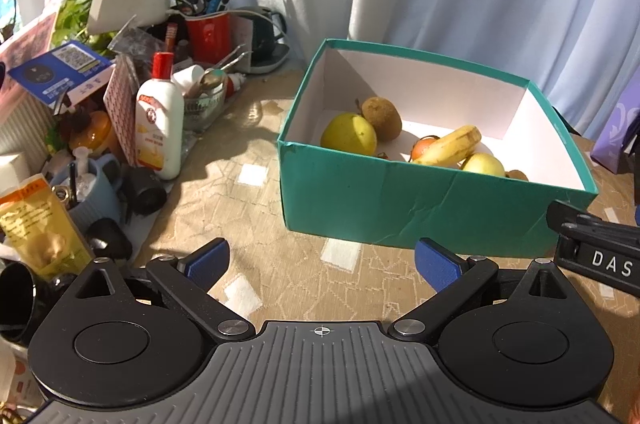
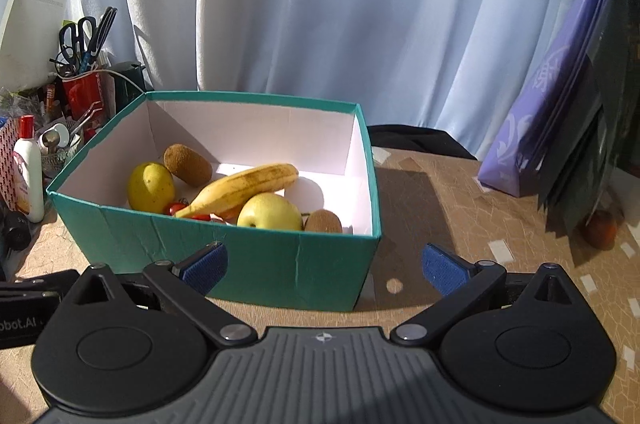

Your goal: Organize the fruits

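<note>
A teal cardboard box (image 2: 256,260) (image 1: 400,207) stands on the table. It holds a banana (image 2: 244,187) (image 1: 452,145), two yellow apples (image 2: 150,185) (image 2: 270,212), two kiwis (image 2: 188,163) (image 2: 323,221) and small red tomatoes (image 2: 178,208). One reddish fruit (image 2: 600,230) lies on the table at the right, under dark bags. My left gripper (image 1: 320,264) is open and empty, in front of the box's near left corner. My right gripper (image 2: 324,268) is open and empty, just in front of the box's near wall.
Clutter fills the left side: a white lotion bottle (image 1: 160,127), a red cup with scissors and pens (image 1: 208,35), a black kettle (image 1: 264,35), mugs and packets. A purple bag (image 2: 548,127) and dark bags (image 2: 592,143) stand at the right. Curtains hang behind.
</note>
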Demonstrator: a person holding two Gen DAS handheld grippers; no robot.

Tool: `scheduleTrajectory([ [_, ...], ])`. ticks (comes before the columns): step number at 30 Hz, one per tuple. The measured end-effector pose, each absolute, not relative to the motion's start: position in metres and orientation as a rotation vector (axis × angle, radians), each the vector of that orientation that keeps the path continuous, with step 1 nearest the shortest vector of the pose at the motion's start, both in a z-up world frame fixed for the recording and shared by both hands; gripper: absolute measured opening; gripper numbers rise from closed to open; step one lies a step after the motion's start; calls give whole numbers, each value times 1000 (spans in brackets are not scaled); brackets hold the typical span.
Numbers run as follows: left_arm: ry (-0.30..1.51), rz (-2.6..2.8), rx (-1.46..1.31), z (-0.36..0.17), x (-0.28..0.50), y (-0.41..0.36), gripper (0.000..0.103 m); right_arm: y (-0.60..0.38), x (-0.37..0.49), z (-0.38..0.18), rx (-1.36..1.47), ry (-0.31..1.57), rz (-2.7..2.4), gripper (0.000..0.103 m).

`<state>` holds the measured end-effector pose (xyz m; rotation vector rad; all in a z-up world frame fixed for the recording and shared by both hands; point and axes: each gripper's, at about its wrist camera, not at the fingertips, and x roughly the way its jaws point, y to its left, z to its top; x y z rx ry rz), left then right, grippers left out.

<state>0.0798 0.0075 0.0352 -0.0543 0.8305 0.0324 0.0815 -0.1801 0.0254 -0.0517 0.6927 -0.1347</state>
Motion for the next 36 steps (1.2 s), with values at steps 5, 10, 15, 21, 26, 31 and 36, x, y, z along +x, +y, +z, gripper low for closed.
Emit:
scheduleTrajectory([
  [5, 836, 48, -5, 33, 72, 4, 101, -176, 54, 18, -15, 753, -173, 103],
  [10, 855, 57, 32, 30, 63, 1, 101, -172, 34, 12, -17, 809, -220, 103],
  [15, 847, 34, 57, 31, 53, -2, 101, -169, 25, 13, 19, 838, -204, 103],
  [21, 835, 34, 61, 34, 43, 0, 102, -158, 17, 17, -3, 838, -214, 103],
  [26, 817, 54, 64, 36, 36, 0, 102, -156, 13, 22, 14, 832, -228, 103],
  [31, 813, 65, 74, 36, 33, -2, 102, -155, 10, 23, 11, 829, -255, 103],
  [36, 817, 67, 65, 36, 31, -1, 102, -152, 8, 25, -1, 811, -264, 103],
])
